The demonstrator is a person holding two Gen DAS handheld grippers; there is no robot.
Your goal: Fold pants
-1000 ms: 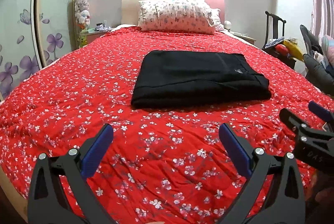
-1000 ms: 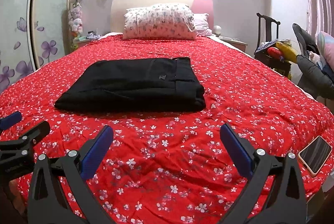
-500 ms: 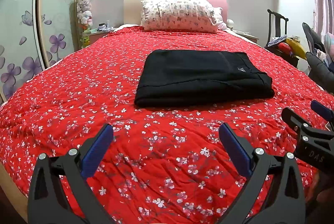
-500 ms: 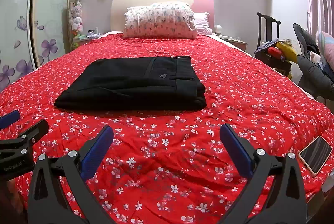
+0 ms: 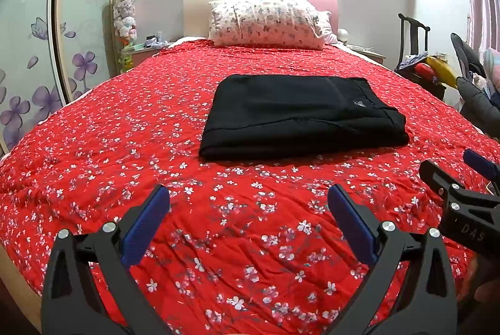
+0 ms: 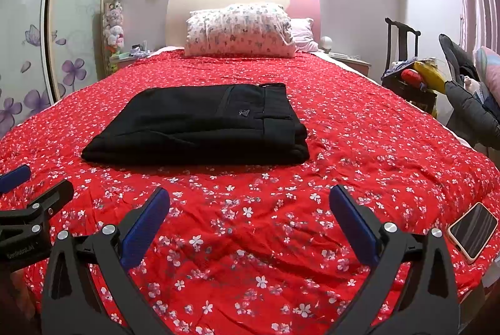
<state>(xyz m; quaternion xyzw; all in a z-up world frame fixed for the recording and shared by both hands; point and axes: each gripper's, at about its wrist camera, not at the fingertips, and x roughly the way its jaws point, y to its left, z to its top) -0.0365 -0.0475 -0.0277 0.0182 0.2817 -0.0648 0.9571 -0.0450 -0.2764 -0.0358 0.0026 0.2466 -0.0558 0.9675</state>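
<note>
Black pants [image 5: 300,116] lie folded in a neat rectangle on the red floral bedspread [image 5: 125,147], also in the right wrist view [image 6: 203,125]. My left gripper [image 5: 248,204] is open and empty, held over the bedspread well short of the pants' near edge. My right gripper [image 6: 250,204] is open and empty too, at a similar distance. Each gripper shows at the edge of the other's view: the right one at the right of the left wrist view [image 5: 462,197], the left one at the left of the right wrist view [image 6: 28,210].
A phone [image 6: 472,230] lies near the bed's right front corner. A floral pillow [image 5: 265,22] rests at the headboard. A chair with clothes [image 6: 468,97] and a bag [image 6: 412,82] stand right of the bed. A wardrobe [image 5: 31,38] stands to the left.
Both grippers have drifted slightly; the pants sit a little differently in each view. Both stay open and the pants have not moved.
</note>
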